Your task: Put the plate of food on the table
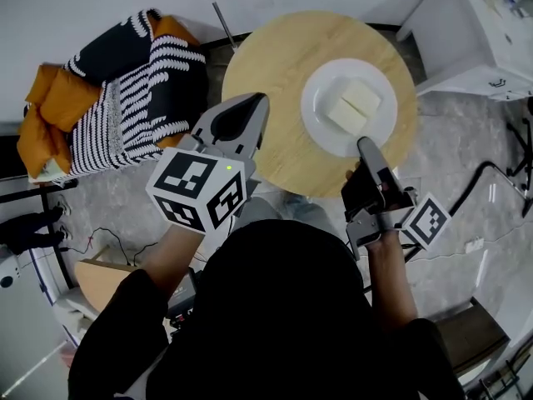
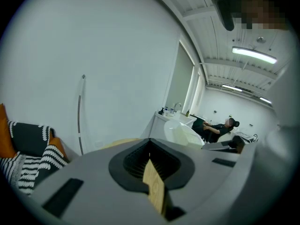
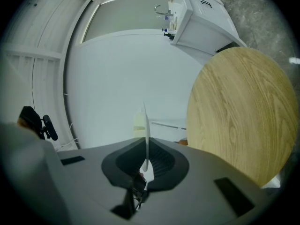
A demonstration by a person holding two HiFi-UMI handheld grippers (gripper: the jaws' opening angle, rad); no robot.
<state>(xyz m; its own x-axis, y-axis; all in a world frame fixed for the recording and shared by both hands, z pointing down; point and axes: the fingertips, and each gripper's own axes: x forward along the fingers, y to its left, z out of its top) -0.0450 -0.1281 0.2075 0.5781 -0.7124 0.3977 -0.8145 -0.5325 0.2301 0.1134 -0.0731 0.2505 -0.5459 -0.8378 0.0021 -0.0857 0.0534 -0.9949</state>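
White plate [image 1: 321, 98] with two pale blocks of food [image 1: 354, 105] sits over the right half of the round wooden table [image 1: 266, 65]; I cannot tell whether it rests on the wood. The right gripper [image 1: 365, 147] is clenched on the plate's near rim, which shows edge-on between its jaws. The left gripper [image 1: 260, 100] hangs over the table's left edge, jaws pressed together and empty. The cube [image 1: 198, 192] on each gripper bears black-and-white square markers.
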